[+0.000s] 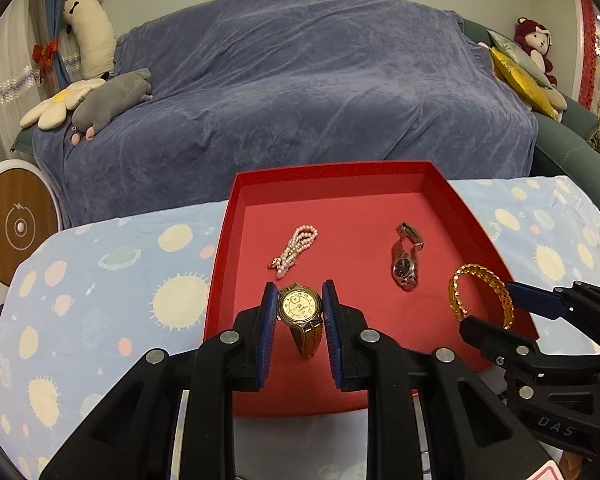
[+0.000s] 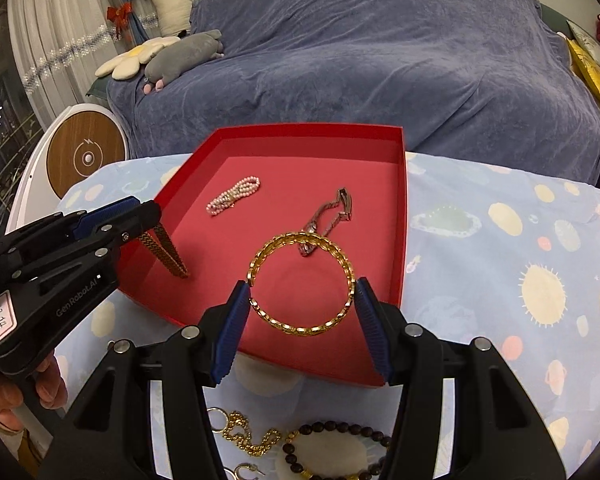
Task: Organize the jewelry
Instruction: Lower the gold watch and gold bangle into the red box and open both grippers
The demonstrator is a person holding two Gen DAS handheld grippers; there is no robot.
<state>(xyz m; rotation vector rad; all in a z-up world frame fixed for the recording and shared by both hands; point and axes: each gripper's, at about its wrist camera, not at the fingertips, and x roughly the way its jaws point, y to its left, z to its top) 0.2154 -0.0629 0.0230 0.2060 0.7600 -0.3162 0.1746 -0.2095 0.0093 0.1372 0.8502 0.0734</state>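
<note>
A red tray (image 1: 440,184) (image 2: 400,216) lies on the patterned cloth. My left gripper (image 1: 299,306) is shut on a gold watch (image 1: 300,307), dial facing me, held over the tray's near left part; its gold strap (image 2: 168,252) hangs from that gripper (image 2: 140,216) in the right wrist view. My right gripper (image 2: 302,296) is shut on a gold bangle (image 2: 300,282) (image 1: 480,294) over the tray's near right side. In the tray lie a pink pearl bracelet (image 1: 294,250) (image 2: 234,196) and a silver watch (image 1: 406,258) (image 2: 332,216).
On the cloth in front of the tray lie a gold chain (image 2: 246,434), a dark bead bracelet (image 2: 332,440) and gold hoop earrings (image 2: 244,470). A blue-covered sofa (image 1: 300,80) with plush toys stands behind the table. A person's hand (image 2: 40,388) holds the left gripper.
</note>
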